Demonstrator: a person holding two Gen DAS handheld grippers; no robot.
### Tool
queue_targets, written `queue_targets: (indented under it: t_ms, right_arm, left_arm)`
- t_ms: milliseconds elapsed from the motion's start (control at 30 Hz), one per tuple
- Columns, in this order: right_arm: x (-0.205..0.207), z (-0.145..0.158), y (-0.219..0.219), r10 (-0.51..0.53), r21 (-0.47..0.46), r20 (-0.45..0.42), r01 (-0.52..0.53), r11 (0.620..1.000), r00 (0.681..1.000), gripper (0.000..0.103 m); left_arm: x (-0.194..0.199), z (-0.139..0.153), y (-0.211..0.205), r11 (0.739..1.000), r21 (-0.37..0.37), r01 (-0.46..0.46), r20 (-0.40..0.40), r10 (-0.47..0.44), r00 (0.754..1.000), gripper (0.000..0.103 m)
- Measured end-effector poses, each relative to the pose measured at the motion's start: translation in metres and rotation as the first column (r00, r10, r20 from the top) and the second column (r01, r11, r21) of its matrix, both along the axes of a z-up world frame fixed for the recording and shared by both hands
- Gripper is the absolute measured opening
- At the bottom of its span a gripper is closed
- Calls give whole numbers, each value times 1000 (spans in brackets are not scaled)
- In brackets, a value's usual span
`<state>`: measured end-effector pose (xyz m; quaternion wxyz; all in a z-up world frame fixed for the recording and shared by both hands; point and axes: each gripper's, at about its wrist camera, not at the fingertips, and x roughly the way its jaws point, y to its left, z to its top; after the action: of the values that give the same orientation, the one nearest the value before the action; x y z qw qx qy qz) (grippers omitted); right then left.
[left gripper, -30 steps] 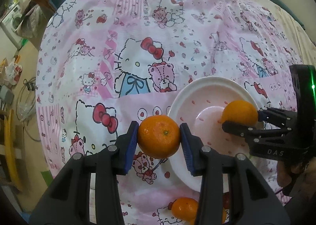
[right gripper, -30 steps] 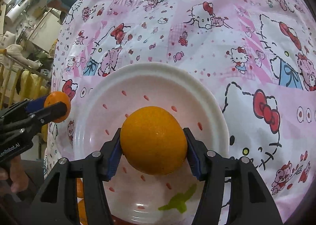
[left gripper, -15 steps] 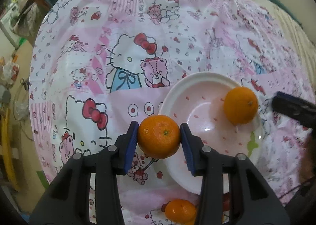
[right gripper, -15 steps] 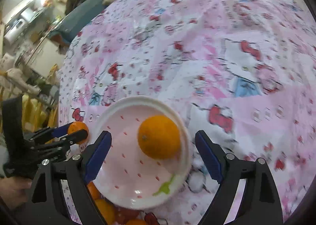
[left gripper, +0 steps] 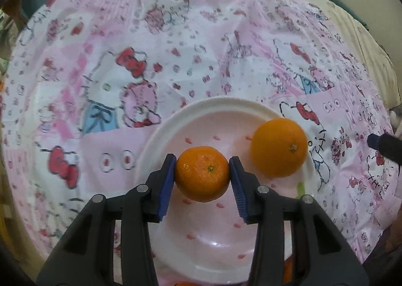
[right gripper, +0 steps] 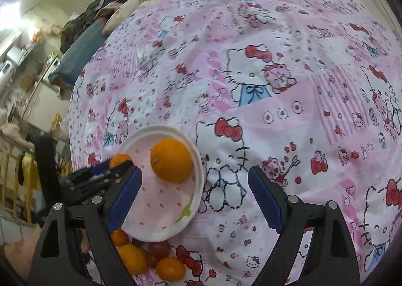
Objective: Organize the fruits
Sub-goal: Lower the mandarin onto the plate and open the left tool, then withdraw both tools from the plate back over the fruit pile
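Holding one orange (left gripper: 279, 147), the plate (left gripper: 226, 107) sits under left gripper (left gripper: 202, 177) clamping a mandarin (left gripper: 201, 173); right gripper (right gripper: 194, 195) gapes empty.

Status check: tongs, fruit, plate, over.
Left tongs shut on tangerine, above plate. Right tongs open, off to the side. Orange on plate. Loose fruit beside plate; nothing blocking.

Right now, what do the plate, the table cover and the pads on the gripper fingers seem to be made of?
The plate looks like glazed ceramic or melamine: a smooth white rim and a small bright glint near its base. The table cover seems to be thin glossy plastic sheet: printed cartoons, sharp creases, shiny patches. The pads on the left gripper look like blue ribbed rubber or soft plastic, matte; I cannot tell which.
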<state>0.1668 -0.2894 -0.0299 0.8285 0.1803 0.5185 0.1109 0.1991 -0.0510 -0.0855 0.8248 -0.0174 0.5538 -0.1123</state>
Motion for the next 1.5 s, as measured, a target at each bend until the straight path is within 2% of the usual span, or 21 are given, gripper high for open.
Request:
queue_targets:
  t_ms: [233, 333, 367, 433, 700, 933, 1100, 1167, 1267, 1500]
  right_arm:
    - [4, -7, -6, -19, 44, -34, 21, 999, 999, 89]
    - [5, -5, -5, -16, 45, -32, 17, 999, 999, 89]
    - [5, -5, -5, -16, 42, -31, 17, 999, 999, 89]
    - [4, -4, -6, -19, 51, -26, 21, 998, 999, 89]
    - [1, 3, -6, -18, 34, -7, 18, 999, 1000, 89]
    - [-17, 15, -9, -13, 55, 26, 12, 998, 1000, 89]
    - [-37, 20, -7, -4, 64, 36, 2, 998, 999, 89]
    - [-45, 23, -7, 1, 61, 44, -4, 998, 999, 89]
    - [-57, 26, -5, 8, 53, 54, -11, 999, 999, 89]
    - [-79, 25, 0, 30, 38, 54, -32, 999, 998, 89]
  left_arm:
    - [7, -10, -4, 1000, 8, 1, -35, -1, 999, 41]
    - [6, -11, -2, 999, -34, 6, -49, -8, 999, 69]
    - [4, -8, -2, 1000, -30, 7, -36, -8, 999, 75]
    - [2, -3, -5, 1000, -1, 18, -6, -18, 1000, 79]
    - [-1, 16, 6, 999, 18, -29, 30, 29, 999, 80]
    - [-20, 38, 25, 990, 51, -134, 79, 130, 988, 80]
    - [-38, 58, 23, 991, 89, -97, 103, 88, 991, 80]
    - [-48, 67, 25, 994, 61, -92, 107, 85, 991, 80]
    - [-66, 77, 37, 993, -34, -115, 101, 118, 988, 80]
    - [-101, 94, 46, 990, 0, -144, 132, 142, 981, 82]
